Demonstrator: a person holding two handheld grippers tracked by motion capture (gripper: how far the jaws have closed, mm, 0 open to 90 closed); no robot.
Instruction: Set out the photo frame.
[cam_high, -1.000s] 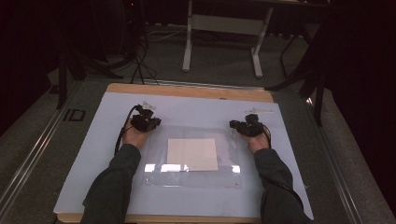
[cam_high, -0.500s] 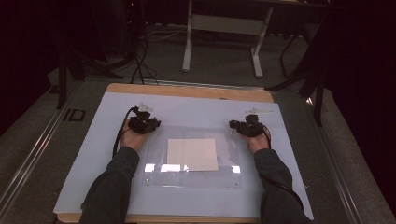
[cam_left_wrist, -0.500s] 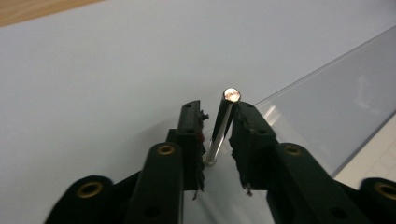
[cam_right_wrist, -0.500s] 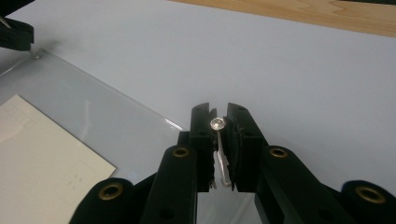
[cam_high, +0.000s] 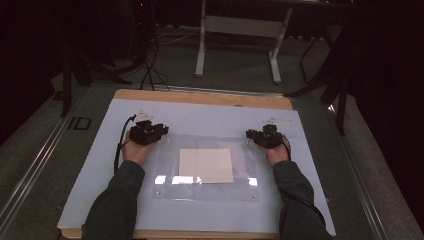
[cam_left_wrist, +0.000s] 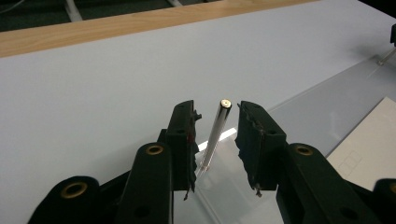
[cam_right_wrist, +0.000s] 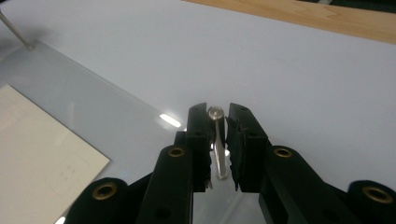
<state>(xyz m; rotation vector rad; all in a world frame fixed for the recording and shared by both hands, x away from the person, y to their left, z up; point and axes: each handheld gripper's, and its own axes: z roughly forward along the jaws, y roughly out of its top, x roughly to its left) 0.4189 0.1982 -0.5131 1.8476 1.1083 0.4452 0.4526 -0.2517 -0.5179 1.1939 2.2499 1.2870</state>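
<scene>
A clear plastic plate (cam_high: 205, 191) lies on a pale board (cam_high: 95, 170), with a cream sheet (cam_high: 206, 165) under its middle. My left gripper (cam_high: 161, 131) (cam_left_wrist: 217, 109) is at the plate's far left corner. An upright metal pin (cam_left_wrist: 214, 137) stands between its jaws, and neither pad touches it. These jaws have just been opening. My right gripper (cam_high: 249, 134) (cam_right_wrist: 217, 112) is at the far right corner around a second pin (cam_right_wrist: 218, 156). Its jaws have just been opening too. They stand narrow, with a thin gap beside the pin.
The board rests on a wooden tabletop (cam_high: 200, 97). A white desk frame (cam_high: 240, 30) and cables stand on the floor beyond. From each gripper view the opposite corner's pin shows far off, pin (cam_left_wrist: 384, 58) and pin (cam_right_wrist: 14, 30).
The left gripper's jaws have opened off the pin, and that hand has drawn back slightly to the left. The right hand has stayed where it was.
</scene>
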